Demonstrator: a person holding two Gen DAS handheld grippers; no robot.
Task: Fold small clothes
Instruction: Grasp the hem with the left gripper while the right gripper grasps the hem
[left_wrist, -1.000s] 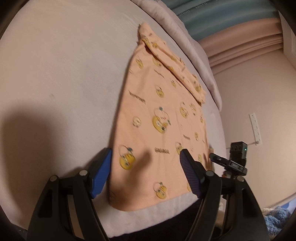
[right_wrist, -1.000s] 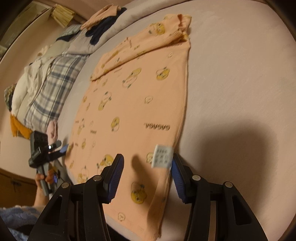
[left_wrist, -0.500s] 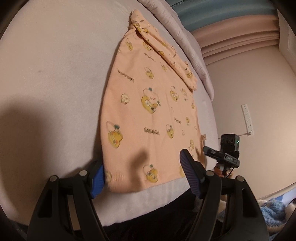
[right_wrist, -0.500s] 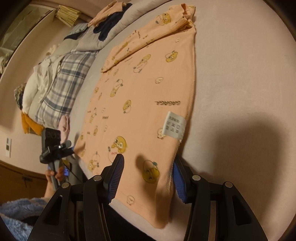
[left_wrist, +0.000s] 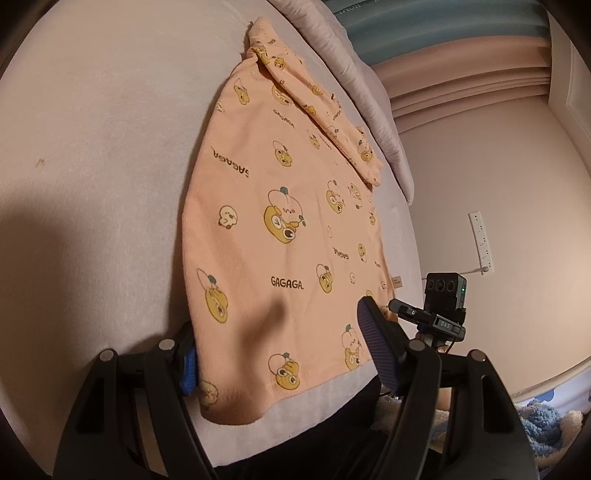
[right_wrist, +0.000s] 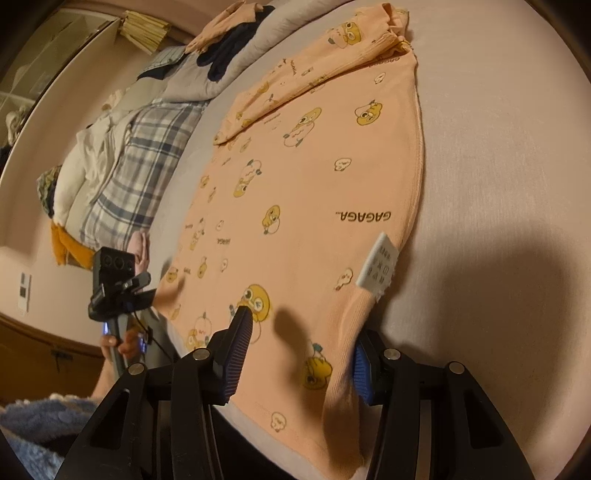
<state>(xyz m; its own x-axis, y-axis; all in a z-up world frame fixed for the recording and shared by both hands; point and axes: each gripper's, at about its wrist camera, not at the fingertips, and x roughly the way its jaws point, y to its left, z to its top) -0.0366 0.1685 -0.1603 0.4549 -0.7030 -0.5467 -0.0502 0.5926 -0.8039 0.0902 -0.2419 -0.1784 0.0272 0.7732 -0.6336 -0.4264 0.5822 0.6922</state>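
The peach shirt (left_wrist: 280, 229) lies flat on my pale bedsheet (left_wrist: 92, 147), hem towards me, its sleeve folded across the far end (care label (right_wrist: 377, 266) flipped up on the right edge). Compared with a second ago, the shirt's near corners have slid in between my fingers: the left hem edge now drapes over my left inner pad, where before that pad sat clear beside the cloth. On the right, the hem corner has come down between the pads too.

Both hands tilt downward at the near hem, one on each bottom corner. My left gripper (left_wrist: 284, 354) stands wide, the left corner lying between its fingers; the blue pad (left_wrist: 189, 369) is half hidden under fabric, and I can't see a pinch. My right gripper (right_wrist: 301, 354) is about half open around the right corner, cloth touching its right pad (right_wrist: 361, 373), not clamped as far as I can see.
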